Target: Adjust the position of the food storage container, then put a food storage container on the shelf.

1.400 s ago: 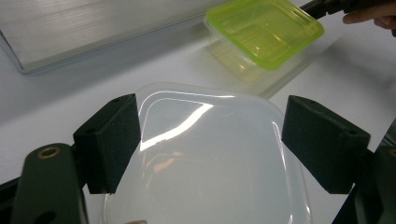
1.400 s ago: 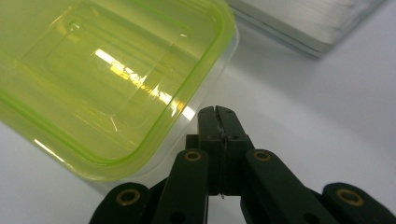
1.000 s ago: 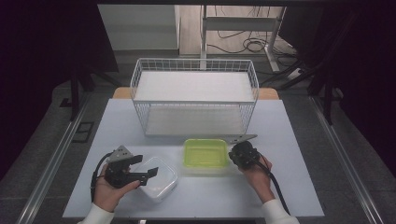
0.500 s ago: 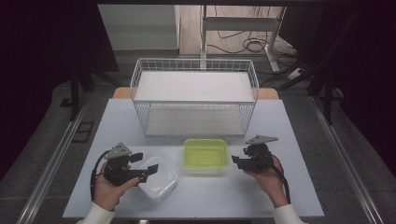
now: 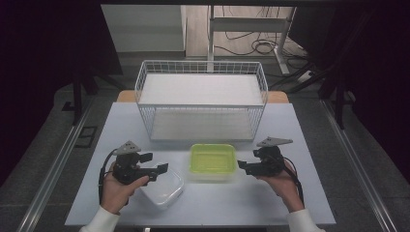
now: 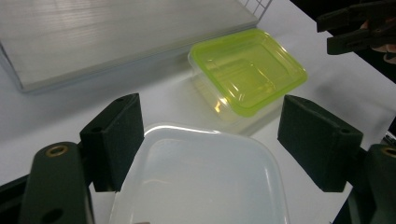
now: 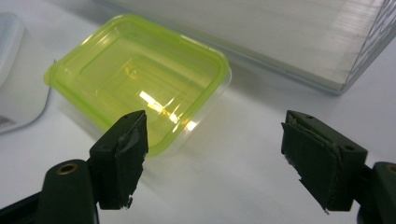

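My right gripper [image 5: 242, 165] hung just off the right edge of the green-lidded container [image 5: 212, 159], its fingers [image 7: 122, 154] having just been opening and now spread wide with nothing between them. That container sat on the surface [image 5: 309, 193] in front of the wire basket [image 5: 201, 104], with the clear container [image 5: 162, 186] just to its left. My left gripper [image 5: 157, 172] hovered over the clear container, fingers [image 6: 114, 140] wide on either side of its near end, not pressing it as far as I could tell. I judged the risks plain: closing my left fingers off-centre could squeeze the soft walls and let it slip or tip, and a careless swing could knock the green one against the basket.
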The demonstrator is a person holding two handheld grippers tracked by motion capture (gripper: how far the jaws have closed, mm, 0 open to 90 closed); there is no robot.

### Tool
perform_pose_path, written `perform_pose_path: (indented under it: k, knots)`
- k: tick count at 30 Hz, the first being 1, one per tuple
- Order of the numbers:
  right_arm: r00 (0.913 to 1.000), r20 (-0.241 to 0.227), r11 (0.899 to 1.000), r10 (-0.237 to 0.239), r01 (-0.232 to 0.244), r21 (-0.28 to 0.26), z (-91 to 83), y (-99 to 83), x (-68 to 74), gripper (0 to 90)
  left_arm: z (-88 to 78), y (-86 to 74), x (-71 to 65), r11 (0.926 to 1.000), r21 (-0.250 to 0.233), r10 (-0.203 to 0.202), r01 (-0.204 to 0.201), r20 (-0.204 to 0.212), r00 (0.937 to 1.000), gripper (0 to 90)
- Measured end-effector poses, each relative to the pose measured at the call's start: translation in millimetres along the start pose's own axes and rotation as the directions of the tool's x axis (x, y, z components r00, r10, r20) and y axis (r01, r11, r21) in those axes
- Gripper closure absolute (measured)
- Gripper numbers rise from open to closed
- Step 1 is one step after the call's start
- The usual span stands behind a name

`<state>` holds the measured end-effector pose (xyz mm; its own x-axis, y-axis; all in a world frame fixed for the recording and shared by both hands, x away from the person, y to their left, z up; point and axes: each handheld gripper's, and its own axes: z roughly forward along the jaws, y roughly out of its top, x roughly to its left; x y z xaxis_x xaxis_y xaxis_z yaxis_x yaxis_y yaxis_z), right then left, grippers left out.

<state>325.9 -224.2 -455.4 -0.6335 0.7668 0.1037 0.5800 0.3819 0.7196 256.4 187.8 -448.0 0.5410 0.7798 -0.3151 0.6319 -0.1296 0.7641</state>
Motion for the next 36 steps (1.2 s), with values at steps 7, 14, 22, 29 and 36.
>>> perform_pose_path:
  k: [7, 14, 22, 29, 36]
  knots:
    - [0.9990, -0.004, 0.999, 0.044, -0.044, -0.006, -5.5, 4.0, -0.7, 23.8, -4.5, 4.8, -2.7, 0.9998, 0.019, -0.009, 0.009, -0.006, 0.9999, 22.1]
    - [0.9987, -0.003, 0.999, 0.052, -0.052, 0.005, -5.3, 4.8, -1.6, 24.4, -0.8, 7.1, -5.2, 0.9993, 0.037, -0.008, 0.009, -0.008, 0.9999, 21.6]
    - [0.9975, 0.008, 0.997, 0.070, -0.070, 0.019, -1.8, 5.3, -3.4, 24.4, 9.9, 14.1, -9.4, 0.9990, 0.042, -0.016, 0.016, 0.011, 0.9998, 21.3]
    - [0.9947, -0.009, 0.994, 0.103, -0.103, 0.023, -1.4, 4.2, -5.7, 24.7, 17.3, 28.9, -15.3, 0.9988, 0.047, -0.019, 0.017, 0.033, 0.9993, 21.2]
    - [0.9945, -0.013, 0.994, 0.104, -0.104, 0.024, -3.2, 5.1, -6.1, 24.7, 26.2, 33.2, -9.7, 0.9972, 0.058, -0.050, 0.047, 0.051, 0.9974, 21.1]
